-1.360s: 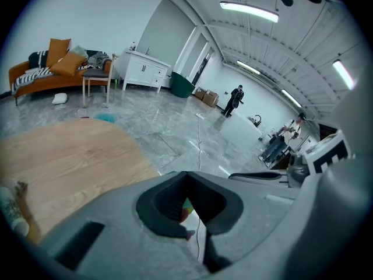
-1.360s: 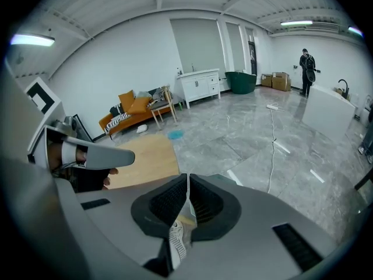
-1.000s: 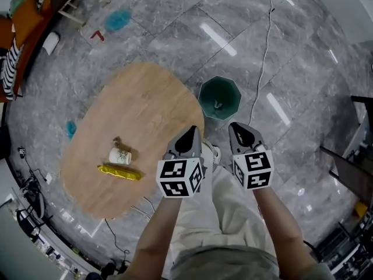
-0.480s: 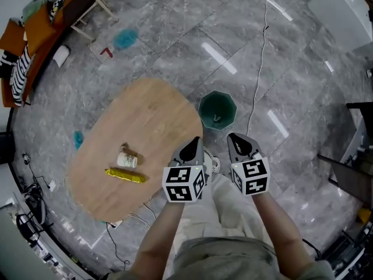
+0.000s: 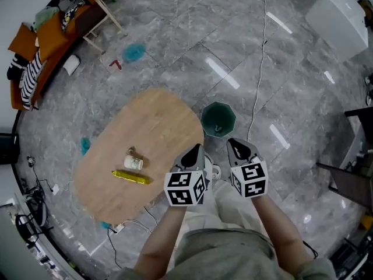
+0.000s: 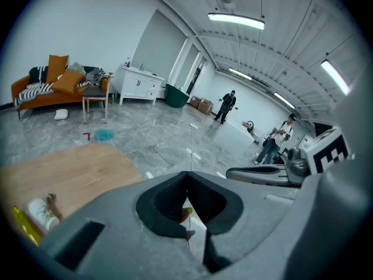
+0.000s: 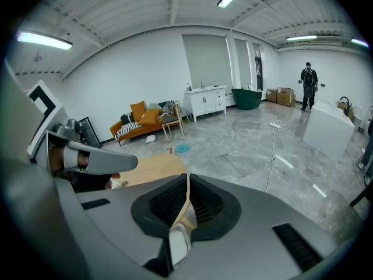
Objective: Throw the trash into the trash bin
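Trash lies on the oval wooden desk [image 5: 157, 121], none of it in the bin yet: a yellow wrapper [image 5: 130, 177], a white cup [image 5: 133, 164] on its side just beyond it, and a small brown scrap [image 5: 132, 151] beside the cup. The green trash bin [image 5: 218, 119] stands on the floor just off the desk's far right end, well apart from these pieces.

Left gripper [image 5: 194, 150] and right gripper [image 5: 234, 144] hover side by side above the person's lap at the desk's near edge. Both have their jaws together with nothing clamped between them.

Judgement: the step in hand is the reach for a first piece. To do it well, the jaws should part before descent. The left gripper is the nearer to the trash. The wrapper is flat and low, so it calls for a steep approach, with the jaws closing across its narrow width near mid-length.

Orientation: the wrapper's long axis runs left to right in the head view, dipping slightly toward the right end. The cup's axis lies roughly parallel to it. Which end is the cup's mouth cannot be told.
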Action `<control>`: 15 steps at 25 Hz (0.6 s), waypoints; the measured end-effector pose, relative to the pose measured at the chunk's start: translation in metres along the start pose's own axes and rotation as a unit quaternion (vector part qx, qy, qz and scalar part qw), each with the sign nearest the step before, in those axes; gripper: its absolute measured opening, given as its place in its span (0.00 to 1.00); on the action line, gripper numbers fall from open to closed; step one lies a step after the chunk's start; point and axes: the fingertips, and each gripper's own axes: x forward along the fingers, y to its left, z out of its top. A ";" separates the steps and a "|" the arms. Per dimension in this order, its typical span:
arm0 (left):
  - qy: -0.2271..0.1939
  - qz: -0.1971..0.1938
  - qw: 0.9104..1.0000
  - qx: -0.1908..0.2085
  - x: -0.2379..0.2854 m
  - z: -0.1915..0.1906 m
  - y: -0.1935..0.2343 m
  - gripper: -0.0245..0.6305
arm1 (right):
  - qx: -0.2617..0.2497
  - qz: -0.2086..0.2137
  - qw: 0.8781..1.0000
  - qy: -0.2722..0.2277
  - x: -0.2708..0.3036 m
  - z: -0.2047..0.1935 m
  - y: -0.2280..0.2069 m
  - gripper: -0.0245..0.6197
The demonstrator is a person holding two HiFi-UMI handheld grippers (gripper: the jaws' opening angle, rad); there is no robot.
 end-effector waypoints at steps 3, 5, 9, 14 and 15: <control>-0.008 0.000 1.000 0.000 -0.010 0.006 -0.005 0.05 | -0.003 0.002 1.000 -0.003 -0.011 0.002 0.004 0.07; -0.012 0.001 1.000 0.002 -0.016 0.008 -0.009 0.05 | -0.005 0.003 1.000 -0.004 -0.019 0.003 0.007 0.07; -0.017 0.001 1.000 0.005 -0.029 0.009 -0.015 0.05 | -0.007 0.003 1.000 -0.010 -0.032 0.006 0.011 0.07; -0.022 0.004 1.000 0.010 -0.044 0.009 -0.019 0.05 | -0.013 0.007 1.000 -0.019 -0.043 0.012 0.017 0.07; -0.023 0.005 1.000 0.011 -0.047 0.008 -0.020 0.05 | -0.016 0.009 1.000 -0.021 -0.045 0.014 0.019 0.07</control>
